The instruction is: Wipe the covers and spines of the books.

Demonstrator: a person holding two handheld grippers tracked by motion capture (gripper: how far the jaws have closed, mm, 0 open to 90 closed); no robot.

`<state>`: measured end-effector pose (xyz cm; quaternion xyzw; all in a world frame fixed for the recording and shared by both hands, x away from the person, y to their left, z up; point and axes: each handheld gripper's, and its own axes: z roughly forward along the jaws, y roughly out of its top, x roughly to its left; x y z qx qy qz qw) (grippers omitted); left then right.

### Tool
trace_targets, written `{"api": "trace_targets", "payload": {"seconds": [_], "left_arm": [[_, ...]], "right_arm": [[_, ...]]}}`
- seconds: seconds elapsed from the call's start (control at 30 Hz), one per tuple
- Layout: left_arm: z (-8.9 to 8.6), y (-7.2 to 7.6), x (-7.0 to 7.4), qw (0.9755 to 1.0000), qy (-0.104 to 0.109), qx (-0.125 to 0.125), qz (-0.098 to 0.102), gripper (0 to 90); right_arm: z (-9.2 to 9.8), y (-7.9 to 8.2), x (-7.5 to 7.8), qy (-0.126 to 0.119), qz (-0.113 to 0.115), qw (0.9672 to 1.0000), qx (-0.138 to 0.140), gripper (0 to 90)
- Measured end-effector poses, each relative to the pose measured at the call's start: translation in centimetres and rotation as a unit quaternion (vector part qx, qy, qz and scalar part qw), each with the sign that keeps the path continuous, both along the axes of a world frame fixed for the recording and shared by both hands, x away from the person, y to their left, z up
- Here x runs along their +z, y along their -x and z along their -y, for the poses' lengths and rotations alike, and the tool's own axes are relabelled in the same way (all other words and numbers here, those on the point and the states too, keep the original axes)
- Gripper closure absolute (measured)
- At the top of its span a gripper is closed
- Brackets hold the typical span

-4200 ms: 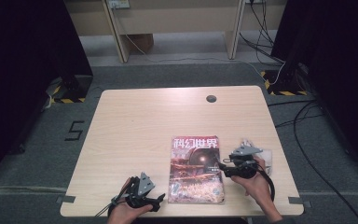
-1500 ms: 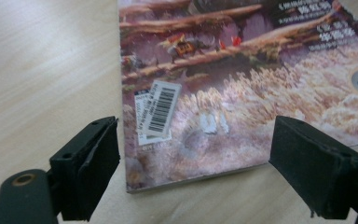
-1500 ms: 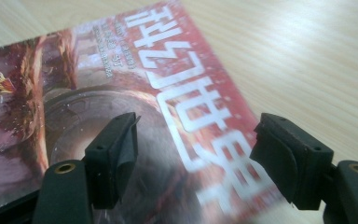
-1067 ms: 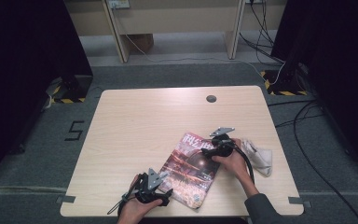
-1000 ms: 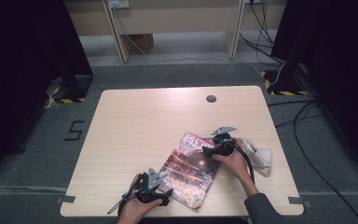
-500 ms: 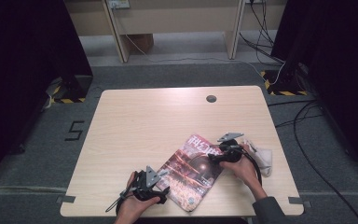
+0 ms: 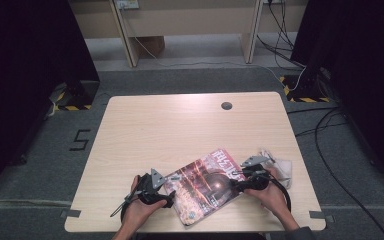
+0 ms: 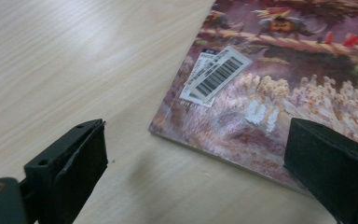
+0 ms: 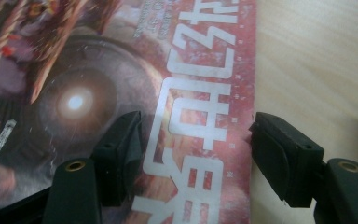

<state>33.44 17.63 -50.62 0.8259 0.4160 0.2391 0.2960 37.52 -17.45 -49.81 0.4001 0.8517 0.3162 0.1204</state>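
Two risks stand out. First, the magazine [image 7: 205, 185] lies flat and skewed near the front edge of the table [image 7: 180, 125], one corner close to that edge; a careless push from either side could slide it off. Second, its cover is thin and lies tight to the wood, so a jaw driven at the edge would likely crease or tear it rather than get under it.

Left tool [image 8: 205, 172]: jaws wide apart, holding nothing. One jaw stands over bare table, the other over the cover near the corner by the barcode label [image 8: 216, 74]. Contact with the cover cannot be confirmed.

Right tool [image 9: 196, 158]: jaws open, straddling the title edge, one over the cover, one over bare wood beyond it. Not closed on anything.

A crumpled white cloth [image 7: 280, 167] lies just beside the right hand [image 7: 272, 192].
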Motion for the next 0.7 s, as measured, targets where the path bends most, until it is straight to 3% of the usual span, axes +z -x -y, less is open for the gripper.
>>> {"api": "trace_targets", "payload": {"seconds": [0.3,0.57,0.7], "left_arm": [[0.1,-1.6,0.1,0.9993,-0.024,0.021,0.019,5.9],[0.4,-3.2,0.0,0.9984,-0.024,0.04,0.032,6.5],[0.5,-3.4,0.0,0.9987,-0.01,0.039,0.031,14.6]], "right_arm": [[0.7,3.0,-0.1,-0.003,0.0,0.9999,0.016,35.3],[0.6,4.9,0.0,-0.002,0.001,0.9997,0.025,35.6],[0.7,5.6,0.0,-0.005,-0.004,0.9995,0.031,35.7]]}}
